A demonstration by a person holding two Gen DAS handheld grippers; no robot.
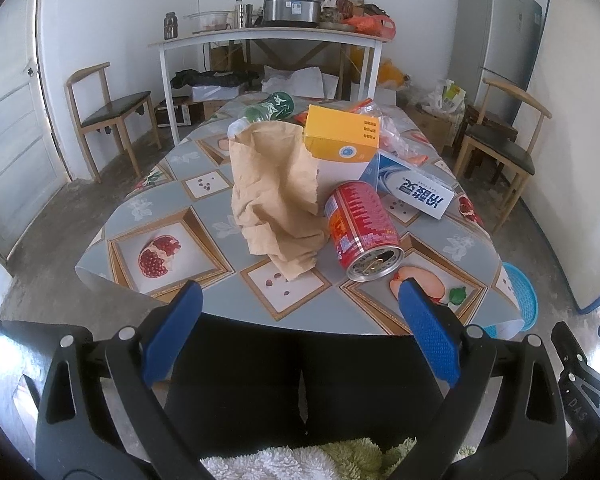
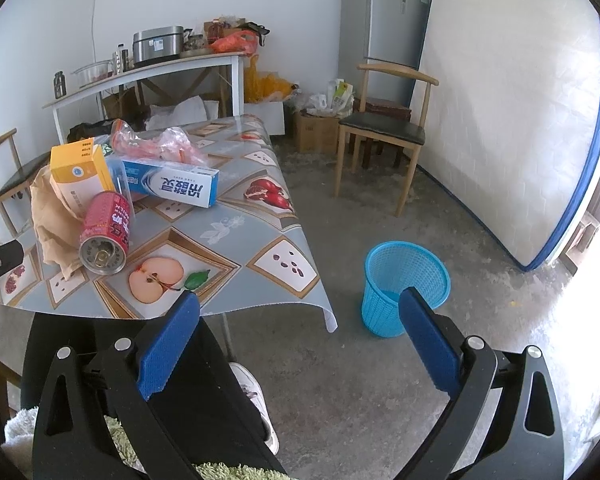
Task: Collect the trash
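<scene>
Both grippers, left gripper (image 1: 300,300) and right gripper (image 2: 300,308), held level, jaws spread, empty

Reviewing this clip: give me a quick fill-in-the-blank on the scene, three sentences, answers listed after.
1. The red can lies on its ____.
2. The blue basket stands on the ____.
3. The left gripper and right gripper are both ____.
Answers: side; floor; open

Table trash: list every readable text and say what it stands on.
"冷酸灵", upside down, on the blue-and-white box.
"DAS", on the black tool frame at the left wrist view's corner.
Too blurred: print on the red can, yellow box, green bottle.
</scene>
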